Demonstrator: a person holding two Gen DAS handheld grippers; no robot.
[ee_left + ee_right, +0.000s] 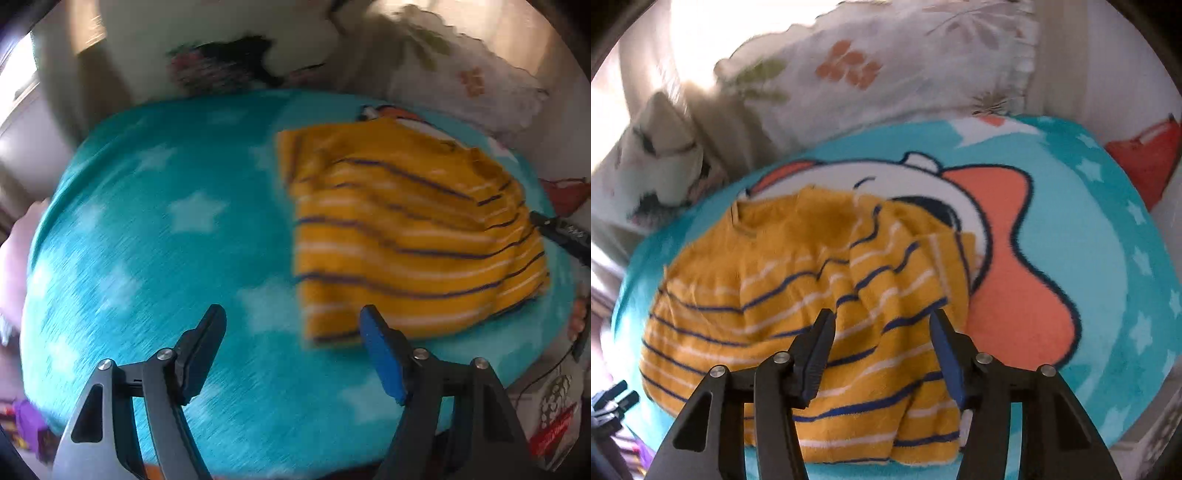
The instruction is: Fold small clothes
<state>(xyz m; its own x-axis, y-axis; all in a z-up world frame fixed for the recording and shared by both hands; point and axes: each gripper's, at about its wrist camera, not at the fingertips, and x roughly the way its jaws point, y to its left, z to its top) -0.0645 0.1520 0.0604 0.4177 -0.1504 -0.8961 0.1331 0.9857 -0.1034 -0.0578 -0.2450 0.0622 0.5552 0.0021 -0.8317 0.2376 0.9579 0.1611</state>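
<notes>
A small yellow sweater [413, 236] with navy and white stripes lies on a teal star-print blanket [177, 229], partly folded with a sleeve laid over its body. It also shows in the right wrist view [798, 295], on the blanket [1108, 258]. My left gripper [291, 325] is open and empty, above the blanket just left of the sweater's near corner. My right gripper [882, 325] is open and empty, hovering over the sweater's lower right part. The left gripper's tips [617, 395] show at the lower left of the right wrist view.
Floral pillows [871, 70] lie behind the blanket. A red item [1145, 155] sits at the far right. A black remote-like object [561, 236] lies right of the sweater. A printed bag [554, 424] is at the bed's lower right. The blanket carries a cartoon figure [1008, 258].
</notes>
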